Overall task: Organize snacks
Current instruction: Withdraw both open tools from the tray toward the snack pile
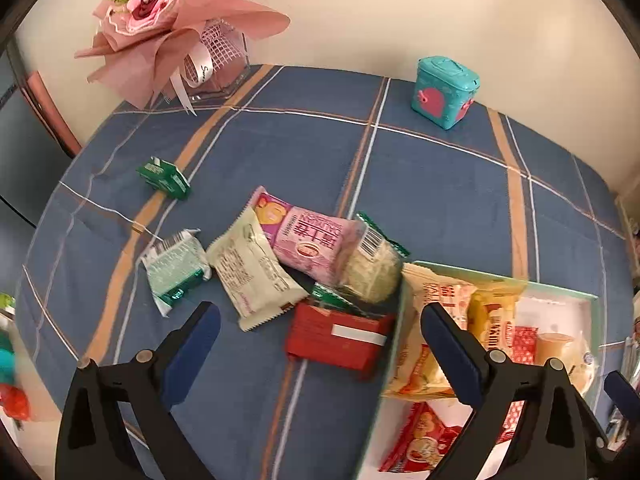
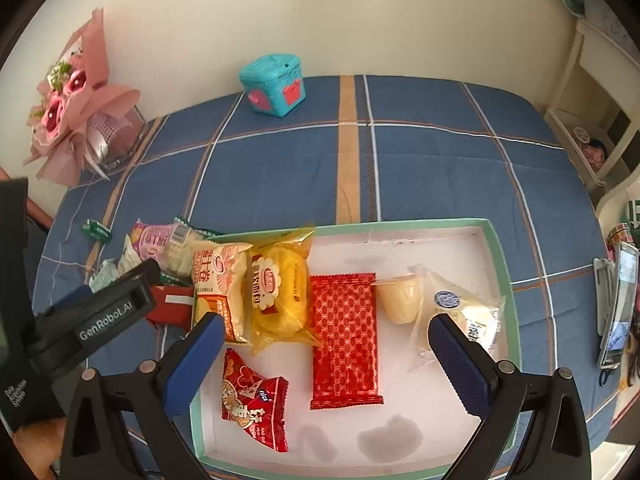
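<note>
A white tray with a mint-green rim (image 2: 498,252) lies on the blue plaid tablecloth. In it lie an orange-and-cream packet (image 2: 218,280), a yellow cake packet (image 2: 280,292), a red patterned wafer pack (image 2: 345,336), a clear-wrapped bun (image 2: 464,312), a pale pudding cup (image 2: 400,298) and a red candy bag (image 2: 254,408). My right gripper (image 2: 326,360) hangs open over the tray, holding nothing. Left of the tray lie a red box (image 1: 340,334), a pink packet (image 1: 304,236), a cream packet (image 1: 248,268), a green-white packet (image 1: 176,268) and a small green box (image 1: 164,178). My left gripper (image 1: 320,344) stands open above the red box, empty.
A pink flower bouquet (image 1: 168,20) stands at the table's back left by the wall, and a teal tin (image 1: 444,90) at the back. A phone (image 2: 618,304) lies at the table's right edge beside a white shelf (image 2: 592,128).
</note>
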Demonstrator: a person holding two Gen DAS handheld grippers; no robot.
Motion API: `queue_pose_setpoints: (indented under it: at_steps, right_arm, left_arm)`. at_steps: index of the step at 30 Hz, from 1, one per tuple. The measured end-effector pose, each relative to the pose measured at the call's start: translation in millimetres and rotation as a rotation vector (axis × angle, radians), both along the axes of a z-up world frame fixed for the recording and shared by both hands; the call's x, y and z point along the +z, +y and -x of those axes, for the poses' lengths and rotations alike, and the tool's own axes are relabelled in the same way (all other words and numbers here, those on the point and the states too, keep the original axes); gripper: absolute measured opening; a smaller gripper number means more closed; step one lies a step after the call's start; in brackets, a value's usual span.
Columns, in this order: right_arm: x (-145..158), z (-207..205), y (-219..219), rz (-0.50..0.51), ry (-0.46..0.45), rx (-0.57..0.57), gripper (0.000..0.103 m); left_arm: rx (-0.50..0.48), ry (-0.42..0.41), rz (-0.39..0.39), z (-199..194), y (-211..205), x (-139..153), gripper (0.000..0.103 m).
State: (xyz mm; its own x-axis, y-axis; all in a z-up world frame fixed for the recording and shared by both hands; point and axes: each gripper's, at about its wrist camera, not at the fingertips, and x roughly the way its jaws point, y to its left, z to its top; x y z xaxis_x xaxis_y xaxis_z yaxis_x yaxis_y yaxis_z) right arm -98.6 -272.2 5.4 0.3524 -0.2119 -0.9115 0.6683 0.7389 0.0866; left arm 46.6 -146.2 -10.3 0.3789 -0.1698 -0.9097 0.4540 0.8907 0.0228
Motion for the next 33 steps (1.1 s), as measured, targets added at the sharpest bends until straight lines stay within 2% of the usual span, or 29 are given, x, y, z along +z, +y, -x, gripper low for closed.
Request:
queue_pose_setpoints:
  at_steps: [7, 17, 21, 26, 33]
  right_arm:
    - [-12, -13, 7, -0.007, 0.02, 0.007, 0.103]
    - [-22, -44, 30, 0.021, 0.054, 0.048, 0.103]
    - [-20, -56, 41, 0.047, 0.054, 0.067, 0.103]
    - [-14, -74, 60, 0.063, 0.035, 0.091, 0.103]
    - [-16, -97, 88, 0.055, 0.021, 0.151, 0.103]
  left_arm:
    - [0.005, -0.022, -0.018, -5, 7, 2, 0.1]
    - [0.056, 0.013, -0.001, -33, 37, 0, 0.1]
    - [0.105, 0.026, -0.017, -49, 55, -2, 0.1]
    - [0.165, 0.066, 0.026, -69, 86, -4, 0.1]
    - [0.232, 0.071, 0.051, -88, 121, -7, 0.1]
